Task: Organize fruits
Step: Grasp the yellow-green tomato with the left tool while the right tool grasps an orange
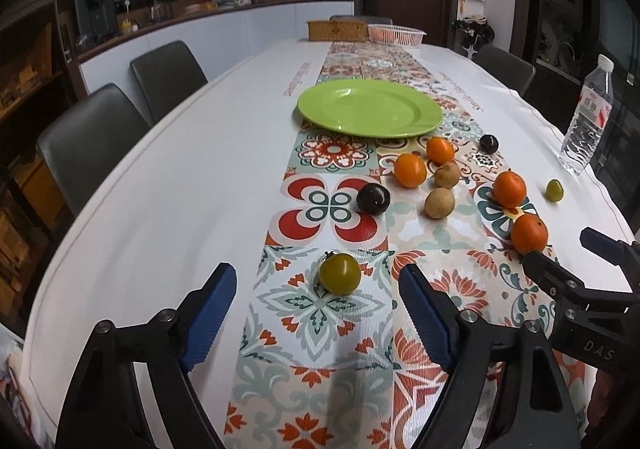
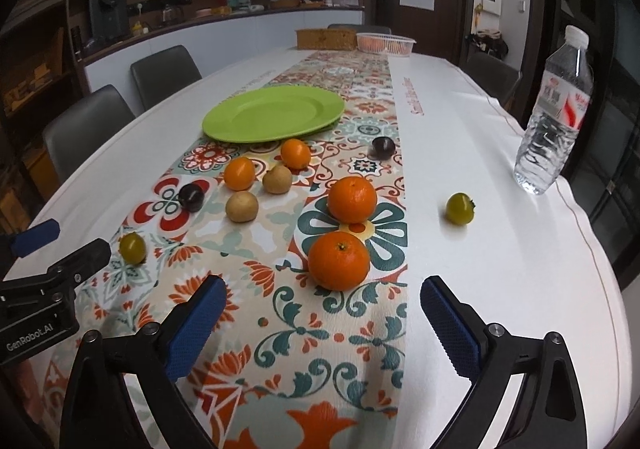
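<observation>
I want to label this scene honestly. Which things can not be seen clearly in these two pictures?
- Pink basket, right wrist view: its contents are too small and far to name.
- Red lettering on the tablecloth, left wrist view: too small and warped to read.
- Right claw, left wrist view: cut off by the picture's right edge.
- Nearest orange, left wrist view: its lower part is hidden behind the right claw's finger.

We see the left gripper [image 1: 318, 313] low over the surface, jaws spread wide, nothing between its blue pads [image 1: 210, 313]. The right gripper [image 2: 322, 323] sits likewise, jaws wide apart, empty. The two are side by side, each showing in the other's view.
</observation>
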Demonstrator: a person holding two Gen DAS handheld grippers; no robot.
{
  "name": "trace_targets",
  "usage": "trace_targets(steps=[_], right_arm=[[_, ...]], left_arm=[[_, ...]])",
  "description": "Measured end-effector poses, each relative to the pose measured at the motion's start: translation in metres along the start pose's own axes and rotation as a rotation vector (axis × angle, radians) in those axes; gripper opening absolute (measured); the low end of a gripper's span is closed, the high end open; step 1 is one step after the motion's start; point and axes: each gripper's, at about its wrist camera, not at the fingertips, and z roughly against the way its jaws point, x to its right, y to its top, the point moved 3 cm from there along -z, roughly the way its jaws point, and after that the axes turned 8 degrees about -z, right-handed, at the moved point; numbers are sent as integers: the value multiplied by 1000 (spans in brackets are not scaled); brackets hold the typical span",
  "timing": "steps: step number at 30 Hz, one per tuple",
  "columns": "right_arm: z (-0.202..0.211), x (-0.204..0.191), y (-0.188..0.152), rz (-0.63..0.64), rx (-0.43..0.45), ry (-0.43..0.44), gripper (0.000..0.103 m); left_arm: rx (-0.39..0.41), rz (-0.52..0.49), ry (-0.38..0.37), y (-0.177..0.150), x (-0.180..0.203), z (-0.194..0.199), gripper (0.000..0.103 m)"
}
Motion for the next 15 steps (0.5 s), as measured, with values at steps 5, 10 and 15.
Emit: trace_targets(steps=[5,10,15], right_arm=[[-16,2,3,-7,-41,-11,88],[-29,6,2,-25,-90,-14,78],[-38,8,2,-26,-110,-23,70]], left_arm=[[-37,0,-19,-1,0,-13,74],[-62,-7,-45,0,3,-22,66],[-89,-11,-70,2,6,-30,53]])
